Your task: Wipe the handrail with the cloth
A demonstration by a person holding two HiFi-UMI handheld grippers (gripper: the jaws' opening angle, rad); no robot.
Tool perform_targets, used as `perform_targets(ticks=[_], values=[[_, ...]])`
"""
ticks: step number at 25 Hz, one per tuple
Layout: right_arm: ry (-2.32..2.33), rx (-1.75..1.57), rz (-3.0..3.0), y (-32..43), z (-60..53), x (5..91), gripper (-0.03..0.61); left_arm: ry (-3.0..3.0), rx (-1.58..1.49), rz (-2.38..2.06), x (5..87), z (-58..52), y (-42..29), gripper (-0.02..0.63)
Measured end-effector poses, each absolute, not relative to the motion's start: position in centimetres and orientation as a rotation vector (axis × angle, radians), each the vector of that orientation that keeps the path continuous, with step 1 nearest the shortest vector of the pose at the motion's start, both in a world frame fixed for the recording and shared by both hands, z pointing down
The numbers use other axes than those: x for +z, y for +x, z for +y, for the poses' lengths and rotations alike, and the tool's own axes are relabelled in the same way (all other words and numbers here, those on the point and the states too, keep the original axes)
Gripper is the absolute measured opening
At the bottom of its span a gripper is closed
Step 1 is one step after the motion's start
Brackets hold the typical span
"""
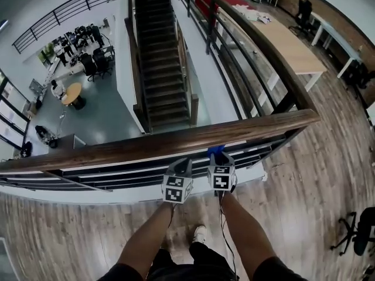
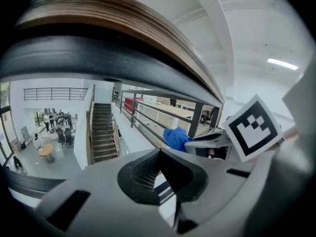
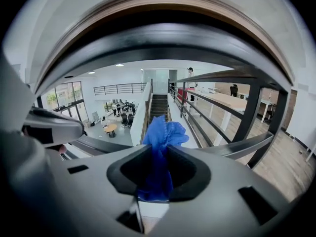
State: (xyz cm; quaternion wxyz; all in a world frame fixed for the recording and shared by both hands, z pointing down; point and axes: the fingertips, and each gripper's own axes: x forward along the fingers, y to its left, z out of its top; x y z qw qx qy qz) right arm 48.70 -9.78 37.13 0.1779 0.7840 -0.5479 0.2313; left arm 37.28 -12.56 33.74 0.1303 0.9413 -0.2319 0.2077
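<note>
The handrail (image 1: 146, 146) runs left to right just beyond the right gripper (image 1: 218, 161), which pinches the cloth (image 1: 215, 151) (left gripper (image 1: 179, 174), alongside, is closed on nothing)

Evenly bright, soft indoor light throughout; faint shadows only. Bends hard toward black corners in both gripper views. Glows at two o'clock from a ceiling strip light (image 2: 282, 63). Blurs the near handrail (image 2: 123, 19), perhaps from closeness.
</note>
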Motion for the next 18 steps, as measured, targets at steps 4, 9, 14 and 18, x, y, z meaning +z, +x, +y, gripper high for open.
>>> perform_targets(ticks=[4,9,14,18], values=[[2.250,0.657,-1.507,53.7,-7.8,37.5,0.100,2.756,0.625,-0.602,34.6,-10.5,42.0,0.005],[2.291,0.664,-1.445,59.8,-5.6,37.5,0.100,2.788,0.658,-0.504,35.1,-8.4,47.5,0.005],[2.291,0.645,-1.401,64.4,-3.8,36.9,0.100,2.816,0.675,-0.421,35.2,-6.3,51.8,0.005],[2.299,0.650,-1.370,66.8,-2.7,36.5,0.100,2.821,0.683,-0.363,35.2,-4.9,54.3,0.005]])
